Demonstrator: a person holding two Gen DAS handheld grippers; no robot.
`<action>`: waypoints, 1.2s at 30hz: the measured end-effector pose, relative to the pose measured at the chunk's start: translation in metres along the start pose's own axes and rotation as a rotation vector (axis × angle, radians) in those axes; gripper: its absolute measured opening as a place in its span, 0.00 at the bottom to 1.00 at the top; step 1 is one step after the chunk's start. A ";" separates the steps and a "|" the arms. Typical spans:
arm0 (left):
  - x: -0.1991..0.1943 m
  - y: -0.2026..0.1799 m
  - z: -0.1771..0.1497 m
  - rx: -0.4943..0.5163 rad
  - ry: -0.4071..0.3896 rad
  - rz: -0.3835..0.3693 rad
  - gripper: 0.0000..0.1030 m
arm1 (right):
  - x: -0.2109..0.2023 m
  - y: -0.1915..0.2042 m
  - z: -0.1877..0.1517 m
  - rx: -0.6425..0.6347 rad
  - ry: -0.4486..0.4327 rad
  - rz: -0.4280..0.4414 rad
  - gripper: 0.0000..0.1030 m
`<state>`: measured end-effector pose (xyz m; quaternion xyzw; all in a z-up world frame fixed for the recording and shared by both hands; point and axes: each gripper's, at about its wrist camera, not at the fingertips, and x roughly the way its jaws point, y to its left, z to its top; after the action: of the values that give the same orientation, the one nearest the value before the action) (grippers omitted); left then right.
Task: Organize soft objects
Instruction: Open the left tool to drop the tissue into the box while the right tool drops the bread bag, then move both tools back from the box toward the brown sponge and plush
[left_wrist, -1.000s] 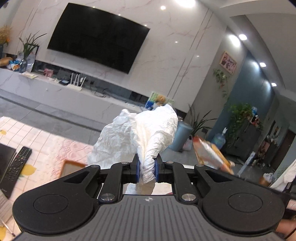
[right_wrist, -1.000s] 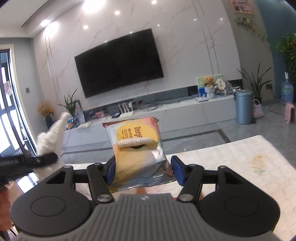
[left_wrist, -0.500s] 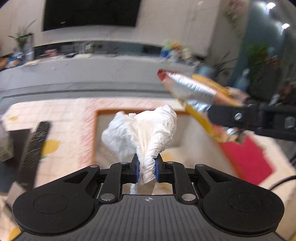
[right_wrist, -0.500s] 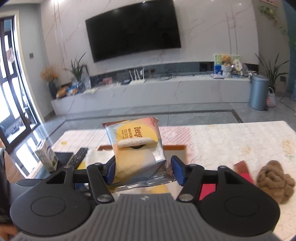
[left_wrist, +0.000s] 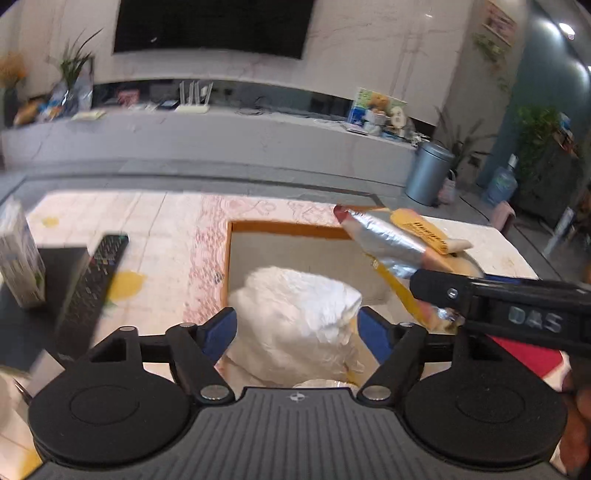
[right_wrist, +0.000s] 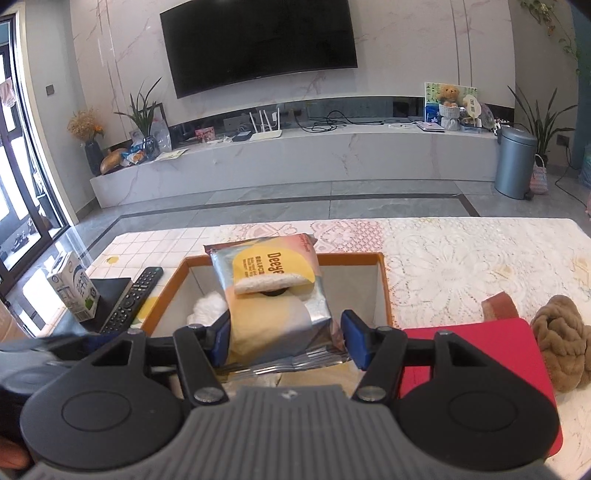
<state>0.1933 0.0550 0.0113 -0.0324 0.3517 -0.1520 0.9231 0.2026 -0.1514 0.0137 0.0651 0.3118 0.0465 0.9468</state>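
Landmark: the orange-rimmed box (right_wrist: 384, 284) on the table (right_wrist: 461, 258).

Edges and room. The box stands open-topped near the middle of the table. Its far rim and right wall are in plain sight in the right wrist view. Right of the box lies lace cloth up to the table's far edge. Just right of the box's near corner lies a red mat (right_wrist: 480, 354), and beyond the mat a brown plush (right_wrist: 561, 343). Left of the box sit a remote (right_wrist: 133, 299) and a milk carton (right_wrist: 74, 291), both close to the table's left edge.

Contents. A white bundle (left_wrist: 299, 317) lies inside the box on its left side. The left gripper (left_wrist: 295, 332) stands with its jaws wide apart either side of the bundle; no pad presses it. The right gripper (right_wrist: 284, 338) holds a snack pack (right_wrist: 273, 295) above the box. Its left pad bears on the pack; at the right pad a slight gap shows, so a full clamp cannot be confirmed.

Hidden or unclear. The pack covers most of the box floor in the right wrist view; only a corner of the bundle shows there. The box's near wall is behind both grippers. The left wrist view is blurred at its margins.
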 end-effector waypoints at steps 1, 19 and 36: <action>-0.008 0.001 0.002 0.011 -0.002 0.024 0.85 | 0.000 -0.001 0.000 0.002 -0.001 0.001 0.58; -0.056 0.044 0.014 -0.028 -0.139 0.216 0.85 | 0.033 0.053 -0.018 -0.031 0.062 0.052 0.58; -0.044 0.047 0.011 -0.019 -0.129 0.285 0.85 | 0.030 0.054 -0.030 -0.070 0.097 0.002 0.87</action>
<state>0.1812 0.1127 0.0401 -0.0007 0.2943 -0.0137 0.9556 0.2056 -0.0910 -0.0195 0.0300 0.3555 0.0615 0.9322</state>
